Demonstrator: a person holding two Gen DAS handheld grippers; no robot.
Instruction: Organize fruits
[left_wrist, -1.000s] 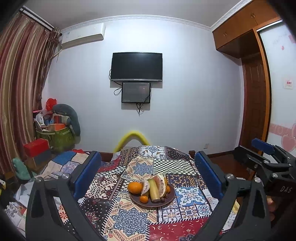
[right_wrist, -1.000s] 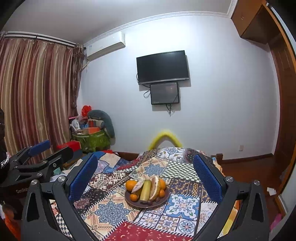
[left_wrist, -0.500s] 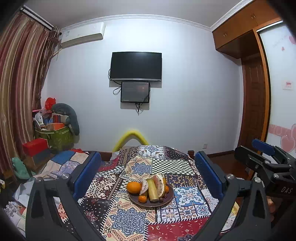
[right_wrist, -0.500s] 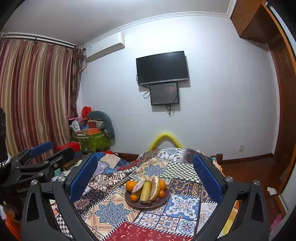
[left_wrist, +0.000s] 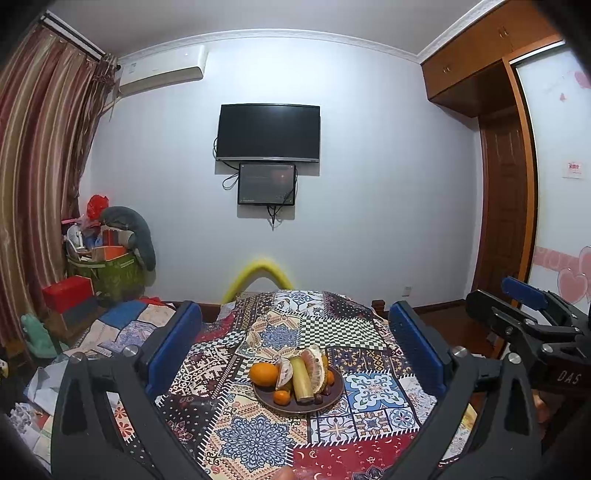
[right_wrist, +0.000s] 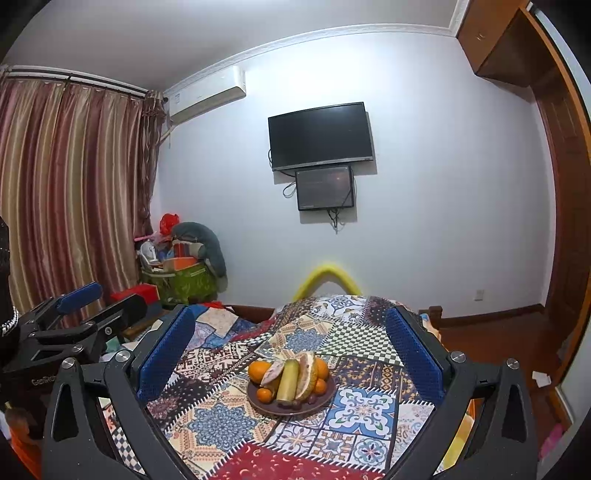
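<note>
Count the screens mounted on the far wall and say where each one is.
2. A large television hangs high on the wall, and a smaller screen sits directly below it. No others appear hidden.

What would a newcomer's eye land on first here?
Probably the brown plate heaped with fruit, an orange, a banana and pomelo wedges, at the middle of the bright patchwork tablecloth. Then the dark TV on the far wall, and the open blue-padded left tongs framing the plate.

Multicoloured patchwork cloth (left_wrist: 258, 439), brown plate (left_wrist: 295, 406), striped maroon curtain (right_wrist: 74, 192)
</note>
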